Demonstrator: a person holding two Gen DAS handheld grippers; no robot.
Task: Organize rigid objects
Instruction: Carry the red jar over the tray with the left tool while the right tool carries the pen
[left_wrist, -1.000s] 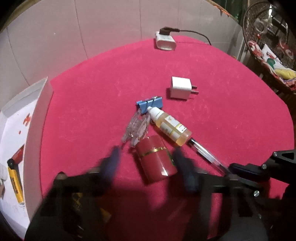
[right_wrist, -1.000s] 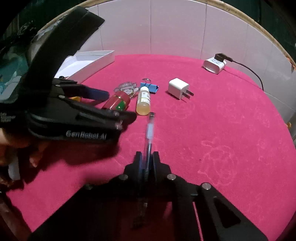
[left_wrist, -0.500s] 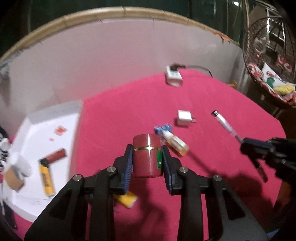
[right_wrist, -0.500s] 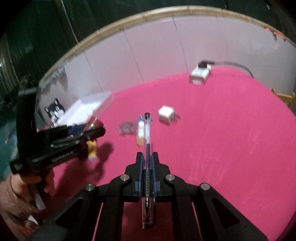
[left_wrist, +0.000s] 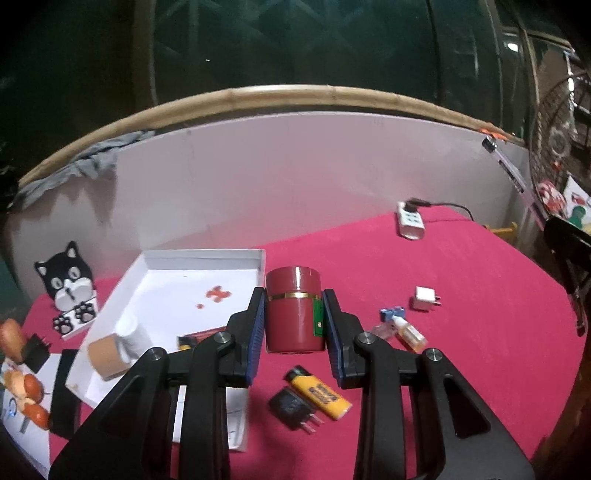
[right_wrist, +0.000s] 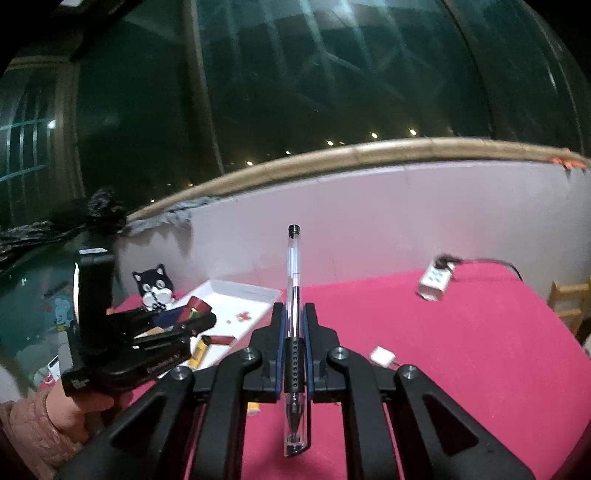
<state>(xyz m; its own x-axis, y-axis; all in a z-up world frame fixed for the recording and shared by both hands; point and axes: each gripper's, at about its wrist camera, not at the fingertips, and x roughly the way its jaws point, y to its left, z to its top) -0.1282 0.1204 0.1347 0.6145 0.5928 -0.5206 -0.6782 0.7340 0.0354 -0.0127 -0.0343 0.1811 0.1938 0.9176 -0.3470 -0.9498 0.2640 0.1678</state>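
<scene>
Pinching a red cylindrical container (left_wrist: 293, 308) upright between its blue pads, the left gripper (left_wrist: 293, 325) holds it clear of the red tablecloth (left_wrist: 461, 295), and in the right wrist view the right gripper (right_wrist: 293, 343) is pressed together on the dotted grip section of a clear pen (right_wrist: 293, 295), whose capped end points up and away from the camera. Just below the container on the cloth lie a yellow lighter (left_wrist: 319, 395) and a black plug adapter (left_wrist: 293, 408), side by side and touching or nearly so. A little farther, to the right, a small dropper bottle (left_wrist: 408, 332) rests against a blue clip (left_wrist: 391, 314), with a white charger cube (left_wrist: 424, 299) just beyond them. To the left sits the white tray (left_wrist: 207, 254), already holding a tape roll (left_wrist: 107, 356), a white cylinder and a red-and-black item partly hidden by the gripper. Farthest back, a white power adapter (left_wrist: 410, 219) with a cable lies near the wall. Both hands appear to be in the carry step, loads lifted and bound for the tray. The next move calls for bringing the container over the tray's open floor, lowering it, and opening the jaws only once it is seated; the pen would follow, laid flat so it does not roll out.
</scene>
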